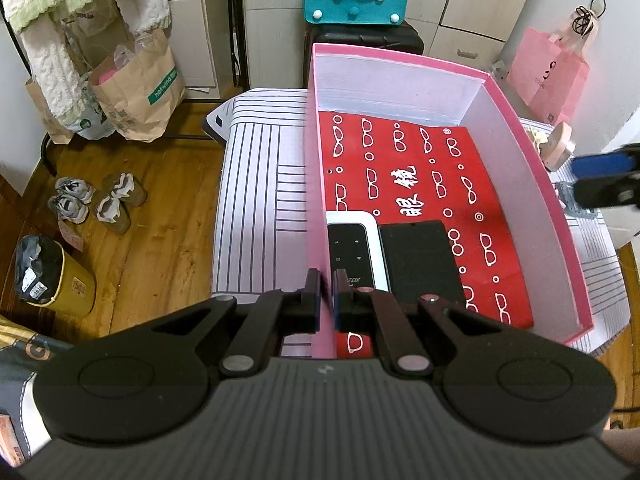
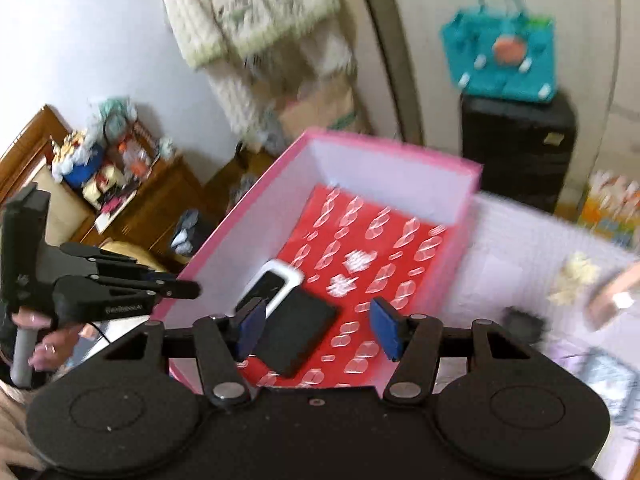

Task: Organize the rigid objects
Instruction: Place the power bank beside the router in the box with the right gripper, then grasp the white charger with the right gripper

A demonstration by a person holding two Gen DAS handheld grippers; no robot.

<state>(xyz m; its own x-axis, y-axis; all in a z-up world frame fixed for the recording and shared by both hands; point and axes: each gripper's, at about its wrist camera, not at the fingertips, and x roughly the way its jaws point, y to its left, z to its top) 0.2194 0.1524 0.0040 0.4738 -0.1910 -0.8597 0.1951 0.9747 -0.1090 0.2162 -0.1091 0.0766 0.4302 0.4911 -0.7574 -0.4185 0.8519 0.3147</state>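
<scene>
Box [image 1: 520, 152] sits on the bench [image 1: 260, 184]; my left claw [image 1: 327, 300] is pinched on its near wall. Inside lie a remote [image 1: 352, 248] and a black slab [image 1: 420, 264], side by side, long axes running away from me. My right claw [image 2: 318, 330] hangs spread and empty above them. Loose bits right of the box are blurred, nearer my right hand
</scene>
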